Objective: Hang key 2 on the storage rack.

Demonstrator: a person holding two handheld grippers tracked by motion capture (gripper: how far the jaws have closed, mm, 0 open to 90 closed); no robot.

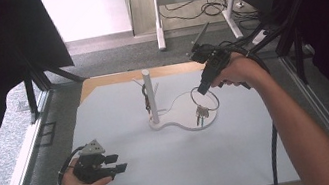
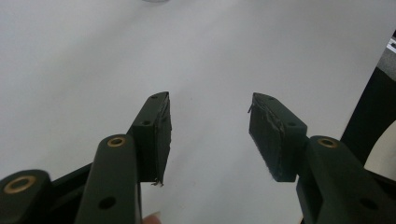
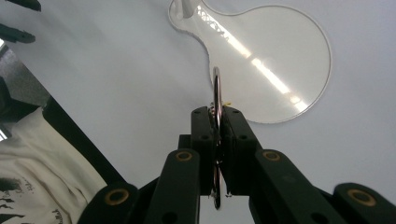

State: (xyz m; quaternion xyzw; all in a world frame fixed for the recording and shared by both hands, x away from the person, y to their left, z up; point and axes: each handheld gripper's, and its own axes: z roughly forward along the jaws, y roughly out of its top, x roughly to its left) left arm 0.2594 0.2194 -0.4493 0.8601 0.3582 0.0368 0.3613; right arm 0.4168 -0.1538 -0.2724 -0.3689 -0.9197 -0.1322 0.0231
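White stand: a post (image 1: 150,96) rises from a flat base (image 1: 182,120) with a round lobe, set on the pale mat (image 1: 174,162) a little beyond the mat's middle; thin pegs branch from the post near its top.
Base in the right gripper view: the glossy round lobe (image 3: 275,60) lies ahead of the jaws, with the foot of the post at the upper left.
Hanging item: a small dark thing (image 1: 145,98) hangs from a peg, close against the post's left side; too small to name.
Ring: a thin metal ring (image 1: 204,99) with small keys or charms (image 1: 201,114) dangling from it, held in the air over the lobe, to the right of the post; the dangling bits reach down to the lobe or just above it, I cannot tell which.
Right gripper: right gripper (image 1: 201,90) comes in from beyond and right of the stand, tilted down; its jaws are clamped on the ring (image 3: 216,100), which stands edge-on between the pads.
Left gripper: left gripper (image 1: 116,164) is held near the mat's near left edge, well apart from the stand; its jaws are spread wide with nothing between them, and the bare mat (image 2: 210,56) lies beyond them.
Beyond the table: table legs (image 1: 158,17) and loose cables (image 1: 199,8) on the floor behind the stand.
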